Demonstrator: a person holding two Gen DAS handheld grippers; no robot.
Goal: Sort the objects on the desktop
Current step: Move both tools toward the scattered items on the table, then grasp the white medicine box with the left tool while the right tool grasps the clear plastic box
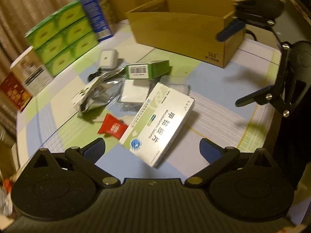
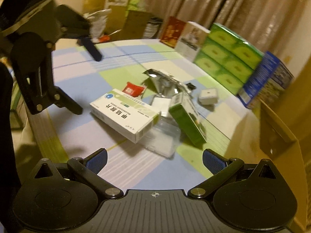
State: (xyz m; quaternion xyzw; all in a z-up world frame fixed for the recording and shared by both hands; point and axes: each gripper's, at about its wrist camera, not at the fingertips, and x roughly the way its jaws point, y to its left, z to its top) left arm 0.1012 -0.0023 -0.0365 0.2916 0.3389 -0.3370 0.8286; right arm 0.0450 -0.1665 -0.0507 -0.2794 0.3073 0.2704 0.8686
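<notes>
Left wrist view: left claw [image 1: 152, 151] spread wide, blue pads apart, nothing between them, hovering above the checked counter [image 1: 213, 104]. Just ahead of the pads, a white medicine box [image 1: 157, 124] lying flat with green trim and Chinese print, its near end between the two fingers but untouched. Tucked against its left edge, a red sachet [image 1: 112, 128]. Behind that, a crumpled silver foil pouch [image 1: 97, 93], a flat white packet [image 1: 134, 93] in clear wrap, a small green box [image 1: 147, 70] showing a barcode, and a white square gadget [image 1: 107, 58] farther back. Along the left edge, a stack of green tissue packs [image 1: 64, 36] beside a tall blue carton [image 1: 95, 11]. At the far side, an open cardboard box [image 1: 186, 29]. Right claw [image 1: 233, 68] entering from the right, fingers released and well apart, one blue pad near the cardboard box's corner.

Right wrist view: right claw [image 2: 154, 161] likewise released, empty, poised over the counter [image 2: 77, 73]. White medicine box [image 2: 124, 114] ahead, resting partly on a clear plastic packet [image 2: 161, 141]. Small green box [image 2: 186, 124] tilted just to its right. Red sachet [image 2: 134, 90] and silver foil pouch [image 2: 165, 83] behind. White square gadget [image 2: 208, 96] near the green tissue packs [image 2: 227, 58]. Cardboard box [image 2: 281, 128] wall at the right edge. Left claw [image 2: 85, 81] at upper left, spread open, holding nothing.
</notes>
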